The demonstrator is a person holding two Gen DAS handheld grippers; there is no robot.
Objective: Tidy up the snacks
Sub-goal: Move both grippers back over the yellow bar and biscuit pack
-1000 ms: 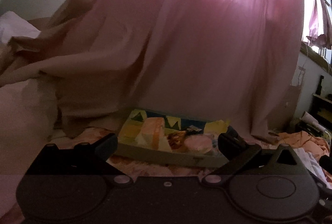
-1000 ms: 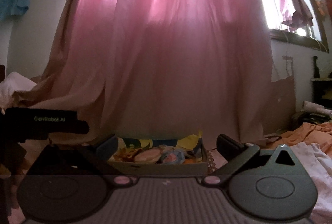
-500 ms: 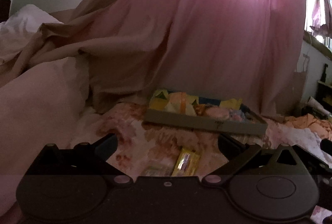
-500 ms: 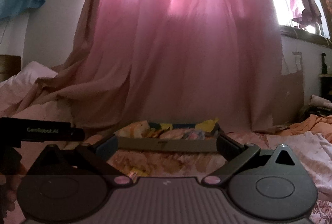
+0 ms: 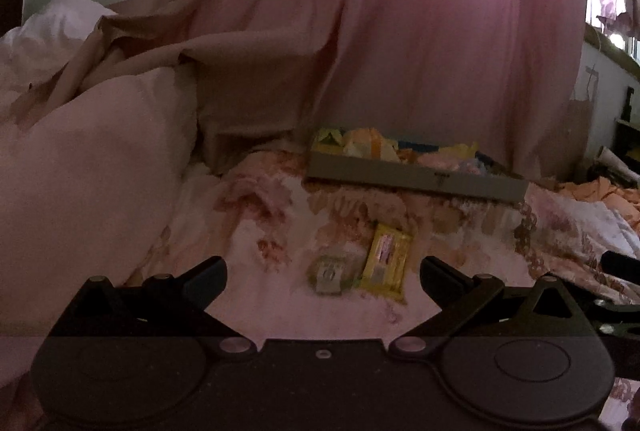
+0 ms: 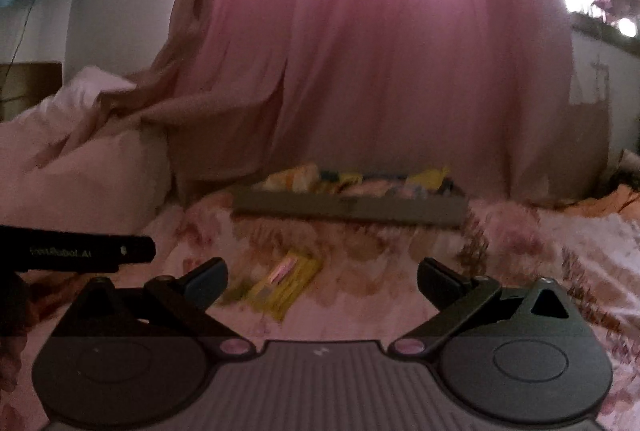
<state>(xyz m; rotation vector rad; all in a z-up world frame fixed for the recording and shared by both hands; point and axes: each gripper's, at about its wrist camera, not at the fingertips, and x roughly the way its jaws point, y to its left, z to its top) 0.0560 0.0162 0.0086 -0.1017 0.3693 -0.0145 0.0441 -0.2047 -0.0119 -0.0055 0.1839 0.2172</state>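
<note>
Left claw [image 5: 322, 277]: both fingers spread wide, nothing between them, poised low over the bed [image 5: 256, 303] with its floral sheet. Directly ahead of the open gap lie two loose snacks, side by side and touching or very nearly so: a yellow snack packet [image 5: 386, 262], lengthwise away from the camera, and to its left a smaller pale green packet [image 5: 331, 273]. Both sit between the lines of the two fingers, nearer the right finger than the left, and apart from either fingertip.

Right claw [image 6: 322, 277]: likewise fully parted and empty. In its view the yellow snack packet [image 6: 286, 283] lies aslant on the sheet just ahead of the left finger, well clear of the right finger; the green packet is only a blurred edge beside it (frame is motion-smeared). The body of the left claw shows as a dark bar at the left edge.

Beyond the loose snacks, well apart from both claws, a shallow grey tray [image 5: 416, 180] rests on the bed at the foot of a pink curtain [image 5: 440, 31]; it holds a heap of mixed wrappers, individual items not distinguishable. A pale pillow [image 5: 88, 167] lies to the left.
</note>
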